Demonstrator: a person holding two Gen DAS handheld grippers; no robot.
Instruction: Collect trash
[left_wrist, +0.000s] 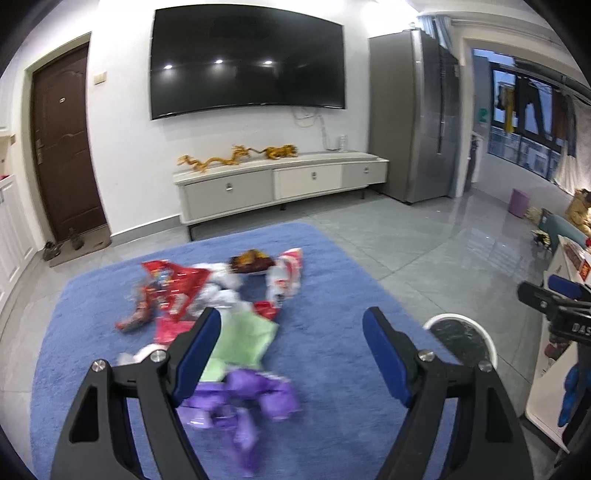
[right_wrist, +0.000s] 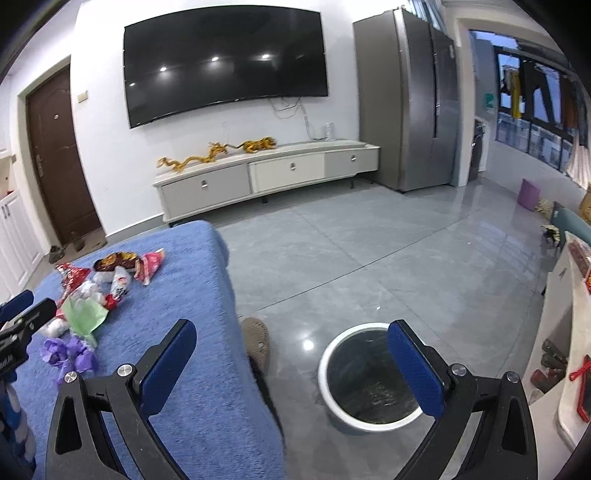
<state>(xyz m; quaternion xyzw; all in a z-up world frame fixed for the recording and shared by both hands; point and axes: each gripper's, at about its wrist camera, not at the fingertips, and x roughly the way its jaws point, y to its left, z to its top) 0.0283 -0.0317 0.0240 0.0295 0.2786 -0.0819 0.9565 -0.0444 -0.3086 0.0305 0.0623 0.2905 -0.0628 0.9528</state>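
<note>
My left gripper (left_wrist: 291, 325) hangs over the blue cloth-covered table (left_wrist: 332, 280) with its fingers spread wide apart and nothing between them. Through the gap, low and left of centre in the left wrist view, lies the trash: a purple crumpled wrapper (left_wrist: 255, 395) nearest me, blurred enough that I can only call it plastic or foil, then a pale green wrapper (left_wrist: 247, 339) just above it, partly behind my left finger. Higher up the frame sit a red snack bag (left_wrist: 173, 284), some white crumpled paper (left_wrist: 221, 284), a dark brown and yellow packet (left_wrist: 253, 260) and a red and white wrapper (left_wrist: 286, 273), all bunched close together, several touching or overlapping.

My right gripper (right_wrist: 291, 339) is also spread open and empty. It hovers past the table's right edge, above the grey tiled floor (right_wrist: 369, 258). In the lower right of the right wrist view stands the white-rimmed trash bin (right_wrist: 325, 369) with a dark liner, on the floor just beside the table. A brown shoe (right_wrist: 256, 341) shows between table edge and bin.
</note>
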